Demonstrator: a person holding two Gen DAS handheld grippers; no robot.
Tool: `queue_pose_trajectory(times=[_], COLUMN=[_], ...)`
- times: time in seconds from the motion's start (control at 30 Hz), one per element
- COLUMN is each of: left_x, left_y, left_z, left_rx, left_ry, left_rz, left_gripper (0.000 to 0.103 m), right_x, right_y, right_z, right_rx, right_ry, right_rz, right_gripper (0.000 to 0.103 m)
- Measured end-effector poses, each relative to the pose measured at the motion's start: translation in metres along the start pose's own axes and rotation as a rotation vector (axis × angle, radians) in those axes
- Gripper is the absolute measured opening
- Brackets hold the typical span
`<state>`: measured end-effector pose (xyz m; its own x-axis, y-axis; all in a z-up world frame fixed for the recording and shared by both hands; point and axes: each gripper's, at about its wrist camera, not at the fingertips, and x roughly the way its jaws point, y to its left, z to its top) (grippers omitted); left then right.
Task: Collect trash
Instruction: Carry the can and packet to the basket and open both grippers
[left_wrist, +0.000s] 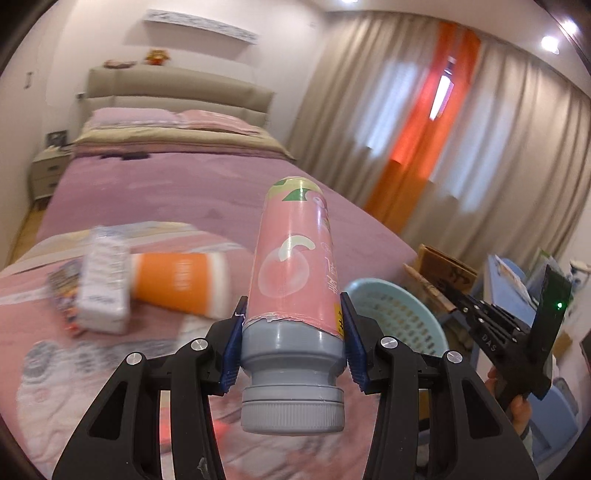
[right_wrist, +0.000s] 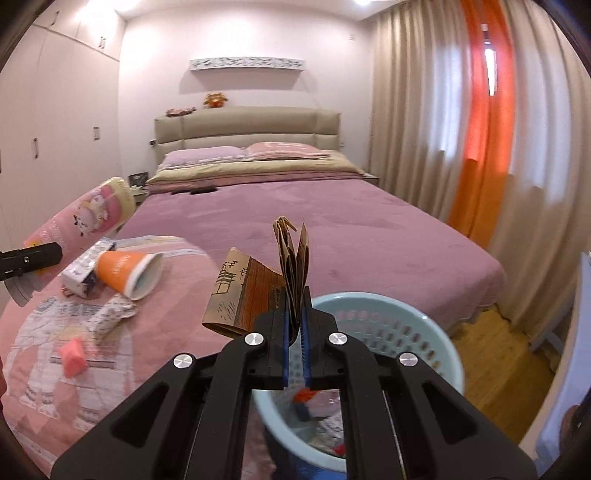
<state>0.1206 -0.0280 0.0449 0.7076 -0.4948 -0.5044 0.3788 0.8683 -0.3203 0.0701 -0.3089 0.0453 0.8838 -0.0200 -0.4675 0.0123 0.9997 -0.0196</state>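
My left gripper (left_wrist: 291, 325) is shut on a pink bottle (left_wrist: 291, 254) with a grey cap, held above the bed; the bottle also shows at the left of the right wrist view (right_wrist: 81, 221). My right gripper (right_wrist: 294, 325) is shut on a folded brown paper bag (right_wrist: 251, 291), held over the rim of a light blue perforated basket (right_wrist: 388, 321). The basket also shows in the left wrist view (left_wrist: 402, 314), to the right of the bottle. On the bed lie an orange paper cup (right_wrist: 129, 271), a white carton (right_wrist: 83, 271), a crumpled wrapper (right_wrist: 110, 314) and a pink scrap (right_wrist: 73, 356).
The bed (right_wrist: 332, 229) with a purple cover fills the middle. Curtains (right_wrist: 443, 129) hang on the right, over a wooden floor (right_wrist: 491, 339). A nightstand (left_wrist: 46, 173) stands at the far left. The basket holds some trash (right_wrist: 306, 398).
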Motion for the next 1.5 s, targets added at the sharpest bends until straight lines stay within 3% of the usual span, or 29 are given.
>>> queue_pose_trajectory(times=[0.2,0.53,0.6,0.67,0.7,0.73,0.77,0.8,1.2,1.4,1.5], left_x=[0.060,0.136,0.144,0.149,0.149,0.148,0.146,0.144,0.094,0.053,0.021], left_y=[-0.057,-0.116,-0.122,-0.123,-0.123,-0.121,-0.121,-0.120,-0.089,-0.062,-0.042], left_z=[0.001,-0.017,-0.019,-0.020,-0.020,-0.021,-0.022,-0.023,-0.027,-0.020,-0.015], left_rx=[0.070,0.146,0.157,0.150,0.142,0.134,0.134,0.139,0.115,0.073,0.051], left_ry=[0.094,0.232,0.248,0.244,0.240,0.234,0.235,0.237,0.171,0.096,0.036], left_rz=[-0.072,-0.103,-0.101,-0.095,-0.089,-0.094,-0.101,-0.101,-0.074,-0.043,0.009], left_gripper=[0.045,0.045,0.046,0.069,0.074,0.076,0.076,0.076,0.076,0.076,0.076], right_x=[0.015,0.051,0.059,0.069,0.072,0.074,0.075,0.074,0.060,0.043,0.038], right_y=[-0.039,-0.083,-0.086,-0.090,-0.092,-0.094,-0.096,-0.096,-0.077,-0.038,-0.011], right_z=[-0.013,-0.036,-0.040,-0.045,-0.048,-0.052,-0.055,-0.057,-0.051,-0.035,-0.027], right_rx=[0.094,0.242,0.258,0.279,0.289,0.302,0.315,0.320,0.307,0.248,0.211], right_ry=[0.055,0.200,0.232,0.278,0.295,0.304,0.302,0.298,0.276,0.231,0.213], right_rz=[-0.057,-0.113,-0.106,-0.102,-0.094,-0.086,-0.077,-0.075,-0.022,0.034,0.078], right_gripper=[0.004,0.004,0.008,0.018,0.028,0.033,0.047,0.050,0.050,0.050,0.050])
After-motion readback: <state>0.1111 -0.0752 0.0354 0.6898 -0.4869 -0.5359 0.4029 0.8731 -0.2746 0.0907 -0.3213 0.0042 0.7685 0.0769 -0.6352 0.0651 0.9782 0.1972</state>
